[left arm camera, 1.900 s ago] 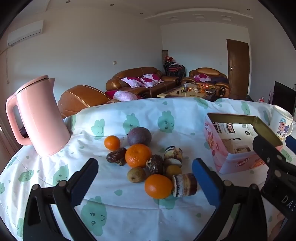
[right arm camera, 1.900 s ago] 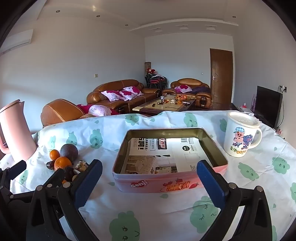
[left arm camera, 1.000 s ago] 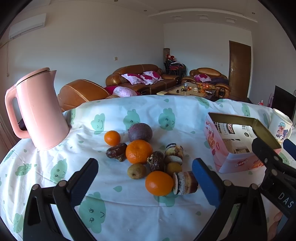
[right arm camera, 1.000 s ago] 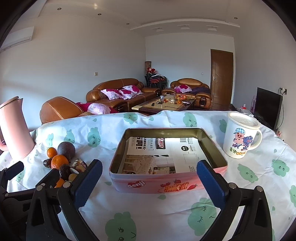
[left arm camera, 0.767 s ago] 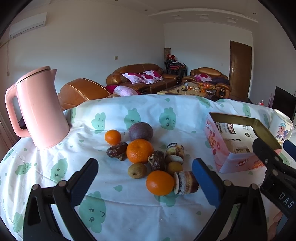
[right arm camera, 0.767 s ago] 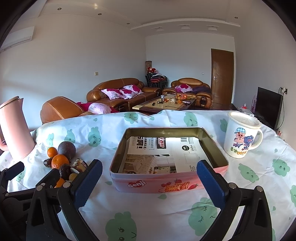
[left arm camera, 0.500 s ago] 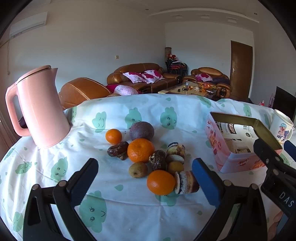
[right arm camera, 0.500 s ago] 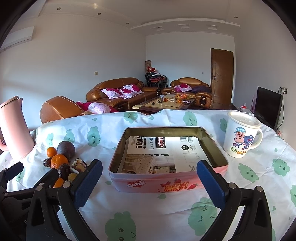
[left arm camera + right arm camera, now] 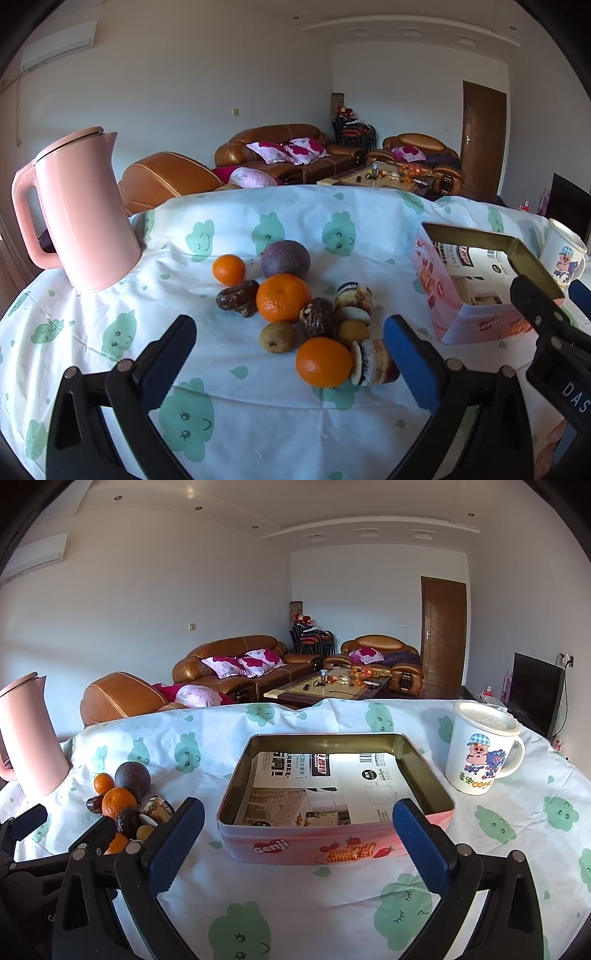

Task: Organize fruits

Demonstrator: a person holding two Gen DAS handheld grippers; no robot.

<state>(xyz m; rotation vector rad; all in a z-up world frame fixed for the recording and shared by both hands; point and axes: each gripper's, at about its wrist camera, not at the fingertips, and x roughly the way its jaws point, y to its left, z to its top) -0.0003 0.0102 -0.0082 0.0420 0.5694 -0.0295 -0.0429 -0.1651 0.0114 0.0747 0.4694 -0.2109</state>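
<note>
Fruit pile (image 9: 295, 314) sits mid-frame in left wrist view: oranges, dark round fruit, small cakes, all on the tablecloth (image 9: 229, 406). Pink tin (image 9: 334, 843) w/ paper inside, center of right view. Left gripper (image 9: 291, 363) spread wide, empty; right gripper (image 9: 297, 840) likewise. Pink kettle (image 9: 81, 218) upper left.
</note>
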